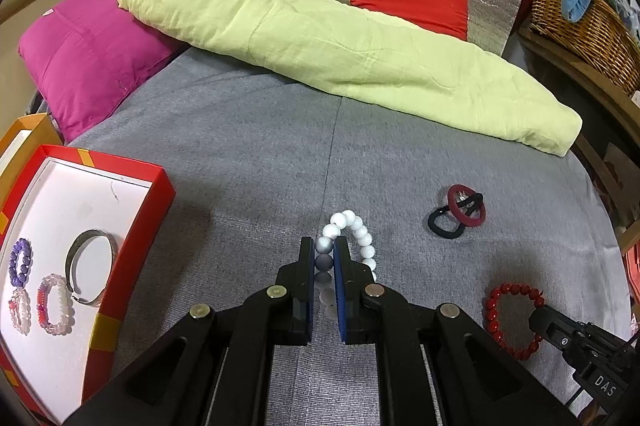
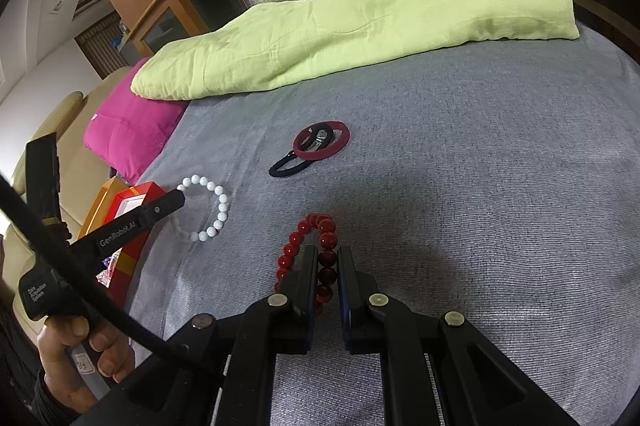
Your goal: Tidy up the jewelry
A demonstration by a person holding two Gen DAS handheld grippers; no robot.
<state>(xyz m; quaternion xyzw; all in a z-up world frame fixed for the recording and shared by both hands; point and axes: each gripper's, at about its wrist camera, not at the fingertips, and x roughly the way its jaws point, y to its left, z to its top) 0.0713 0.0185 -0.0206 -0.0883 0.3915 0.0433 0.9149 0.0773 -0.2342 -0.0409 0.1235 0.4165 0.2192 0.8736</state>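
L gripper [image 1: 324, 258] is clamped on the white bead bracelet [image 1: 354, 232], jaws pinching the near side of the loop w/ beads between the pads; the bracelet looks to be resting on the grey bedspread [image 1: 248, 154]. R gripper [image 2: 327, 262] is likewise closed on the red bead bracelet [image 2: 310, 242], which lies just right of the white one.

Landmark: the red box [image 1: 132, 226], left of both grippers. Inside it already: a silver bangle [image 1: 91, 264], a purple bracelet [image 1: 20, 262], and two pink/clear ones [image 1: 54, 304]. So approx. four pcs sorted.

Left to do, as I judge it: carry white + red to the box. The two hair ties [image 1: 458, 212], maroon and black, sit farther right of the box, beyond the red bracelet, untouched. Roughly halfway.
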